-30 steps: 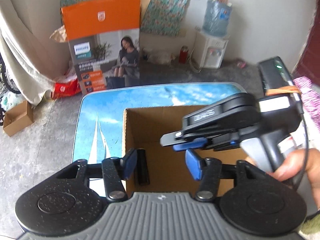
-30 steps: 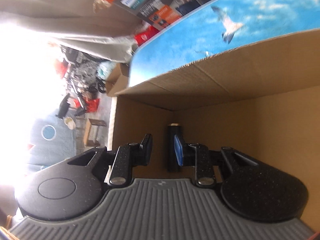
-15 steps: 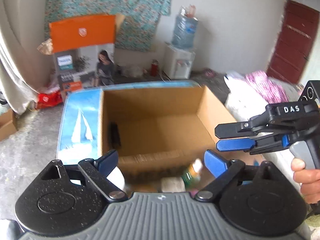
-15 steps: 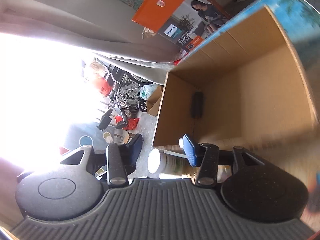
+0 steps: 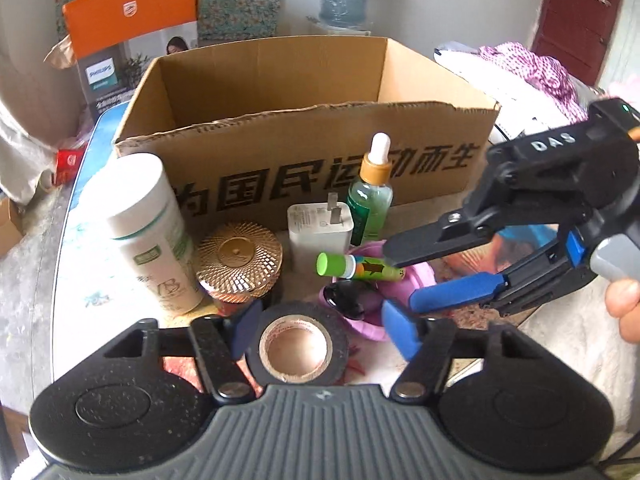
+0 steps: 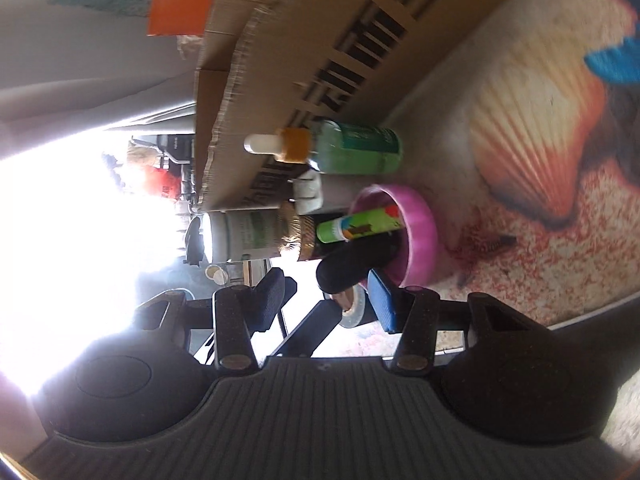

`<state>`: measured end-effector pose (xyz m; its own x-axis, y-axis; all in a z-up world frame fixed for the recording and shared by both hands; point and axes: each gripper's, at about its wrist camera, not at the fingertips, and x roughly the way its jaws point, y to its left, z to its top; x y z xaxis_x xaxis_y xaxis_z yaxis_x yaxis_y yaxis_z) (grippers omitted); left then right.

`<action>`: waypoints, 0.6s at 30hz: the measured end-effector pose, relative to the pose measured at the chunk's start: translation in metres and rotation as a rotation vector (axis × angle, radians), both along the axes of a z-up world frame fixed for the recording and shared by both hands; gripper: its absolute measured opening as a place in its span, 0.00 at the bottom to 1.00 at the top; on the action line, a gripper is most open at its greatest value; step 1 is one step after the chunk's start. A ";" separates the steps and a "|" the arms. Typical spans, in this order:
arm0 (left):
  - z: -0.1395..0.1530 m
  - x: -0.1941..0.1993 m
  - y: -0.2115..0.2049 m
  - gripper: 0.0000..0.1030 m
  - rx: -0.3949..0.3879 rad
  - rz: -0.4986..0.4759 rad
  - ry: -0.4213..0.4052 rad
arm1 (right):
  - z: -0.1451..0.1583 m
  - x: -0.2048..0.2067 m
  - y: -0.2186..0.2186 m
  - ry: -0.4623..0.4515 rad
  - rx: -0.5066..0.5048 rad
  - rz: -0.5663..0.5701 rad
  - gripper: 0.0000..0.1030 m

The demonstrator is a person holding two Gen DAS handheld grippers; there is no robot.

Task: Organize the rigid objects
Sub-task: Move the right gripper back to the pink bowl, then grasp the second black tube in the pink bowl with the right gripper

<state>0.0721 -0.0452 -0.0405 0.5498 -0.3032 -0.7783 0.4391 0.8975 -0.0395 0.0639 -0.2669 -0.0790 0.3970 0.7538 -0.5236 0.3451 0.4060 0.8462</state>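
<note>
— So where is the tape roll [image 5: 296, 349]?

— Right between the left gripper [image 5: 318, 330]'s blue pads, low at the near edge of the table [image 5: 68, 280]. One roll, black and glossy, a flat ring around a tan cardboard core. The jaws are closing on it; the left pad sits at its edge, the right pad looks just clear of it.

— And the other loose things?

— One of each. A white cylindrical plastic bottle [image 5: 150, 232] with green print, upright. Just beside it a jar with a gold ribbed lid [image 5: 239, 258]. One white rectangular charger [image 5: 320, 234], prongs up. One green glass dropper bottle [image 5: 370, 196] with an amber collar and white bulb. One pink bowl [image 5: 416, 276], round and smooth, holding a green-capped tube [image 5: 358, 267] lying across it and a dark rounded object [image 5: 347, 298] I cannot identify.

— The right gripper [image 5: 404, 284]?

— Parted, nothing between its fingers, one black finger over the tube and one blue pad beside the bowl. A hand [image 5: 626, 304] holds its grey handle.

— Behind all that?

— One brown corrugated cardboard box [image 5: 304, 140], open-topped, with torn rim and black printed characters, standing behind the row of things.
</note>
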 end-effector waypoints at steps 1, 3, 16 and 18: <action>-0.003 0.001 -0.001 0.60 -0.001 -0.007 0.001 | -0.002 0.002 0.003 0.009 -0.003 0.002 0.45; -0.007 0.003 -0.002 0.55 -0.014 -0.014 0.004 | -0.004 0.004 0.006 0.024 -0.006 0.006 0.45; -0.012 -0.005 -0.014 0.25 -0.095 -0.084 0.080 | -0.001 0.014 0.006 0.056 -0.063 0.038 0.45; -0.010 -0.011 -0.015 0.25 -0.092 -0.099 0.072 | 0.005 0.012 -0.008 0.054 -0.076 0.040 0.45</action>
